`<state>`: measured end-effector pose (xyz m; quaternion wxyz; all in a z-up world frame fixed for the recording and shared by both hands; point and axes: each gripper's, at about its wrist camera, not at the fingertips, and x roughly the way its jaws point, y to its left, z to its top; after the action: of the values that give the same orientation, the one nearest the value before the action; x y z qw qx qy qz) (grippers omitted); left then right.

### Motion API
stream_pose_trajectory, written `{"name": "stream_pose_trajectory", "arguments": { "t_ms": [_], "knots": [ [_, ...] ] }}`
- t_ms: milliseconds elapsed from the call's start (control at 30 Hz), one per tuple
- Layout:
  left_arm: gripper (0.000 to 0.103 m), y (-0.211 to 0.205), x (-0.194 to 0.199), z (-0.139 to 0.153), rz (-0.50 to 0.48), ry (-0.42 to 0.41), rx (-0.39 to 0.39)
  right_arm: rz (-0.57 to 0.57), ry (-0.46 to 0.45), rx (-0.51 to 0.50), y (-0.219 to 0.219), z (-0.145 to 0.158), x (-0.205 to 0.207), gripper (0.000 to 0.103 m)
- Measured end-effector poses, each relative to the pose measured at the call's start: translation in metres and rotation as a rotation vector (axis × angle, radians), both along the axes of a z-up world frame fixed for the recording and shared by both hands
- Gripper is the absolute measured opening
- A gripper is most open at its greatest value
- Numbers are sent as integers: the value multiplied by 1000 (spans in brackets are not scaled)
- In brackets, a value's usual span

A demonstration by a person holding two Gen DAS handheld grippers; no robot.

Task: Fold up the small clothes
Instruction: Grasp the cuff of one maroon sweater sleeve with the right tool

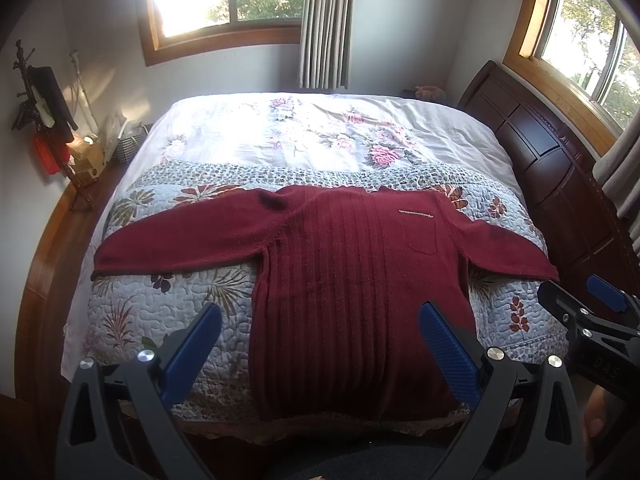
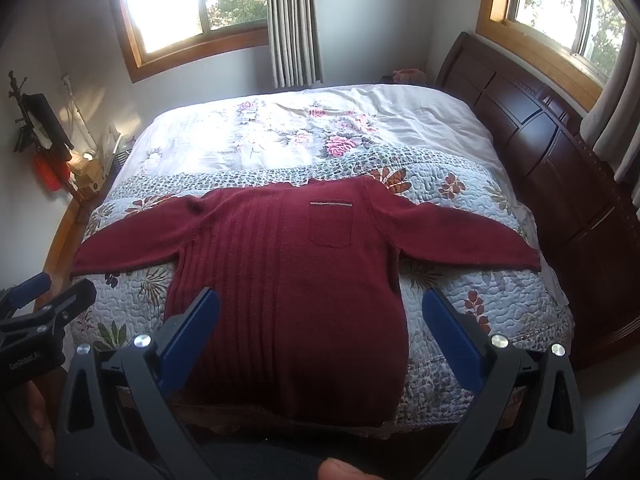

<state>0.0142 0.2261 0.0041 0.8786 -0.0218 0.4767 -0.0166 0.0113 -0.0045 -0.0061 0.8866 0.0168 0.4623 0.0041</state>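
Left wrist view shows your left tongs (image 1: 320, 344) spread wide and empty, held above the near hem of one dark red sweater (image 1: 352, 280). Right wrist view shows your right tongs (image 2: 320, 328) likewise wide and holding nothing, also poised over the lower body of the garment.

The sweater lies flat and face up on the bed (image 1: 160, 280), collar toward the far side, hem at the near edge, both sleeves stretched outward. One chest pocket (image 2: 331, 226) is visible on its front.

Judged from this layout, no fold has been made: the step in hand is the approach before the first grasp. The next move calls for you to lower each set of tongs onto fabric, most likely a sleeve (image 1: 176, 240) or a side edge, and close on a single layer without pinching the quilt (image 2: 480, 304) beneath.

Count: one sweater, two sleeves, one pocket, two tongs, one bed, two windows (image 2: 180, 8).
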Motion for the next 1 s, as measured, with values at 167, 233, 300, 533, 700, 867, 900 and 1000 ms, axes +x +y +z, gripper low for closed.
{"name": "stream_pose_trajectory", "arguments": {
  "t_ms": [167, 233, 300, 533, 700, 867, 900, 1000],
  "knots": [
    [99, -1, 10, -8, 18, 15, 12, 10, 7, 7, -3, -4, 6, 100],
    [99, -5, 13, -16, 18, 12, 23, 15, 5, 8, -4, -5, 8, 100],
    [99, -8, 15, -22, 11, 0, 26, 11, -27, 12, -7, -6, 10, 100],
    [99, -16, 25, -49, -125, -88, -162, 1, -71, 137, -76, -60, 37, 100],
    [99, -45, 33, -59, -265, -141, -192, -268, 21, 278, -197, -127, 55, 99],
    [99, -69, 51, -70, -255, -4, -277, -599, 77, 629, -346, -197, 52, 60],
    [99, -73, 52, -71, -248, 5, -288, -662, 67, 701, -375, -212, 48, 58],
    [99, -85, 54, -70, -245, -2, -279, -797, 1, 906, -448, -254, 38, 59]
  ]
}}
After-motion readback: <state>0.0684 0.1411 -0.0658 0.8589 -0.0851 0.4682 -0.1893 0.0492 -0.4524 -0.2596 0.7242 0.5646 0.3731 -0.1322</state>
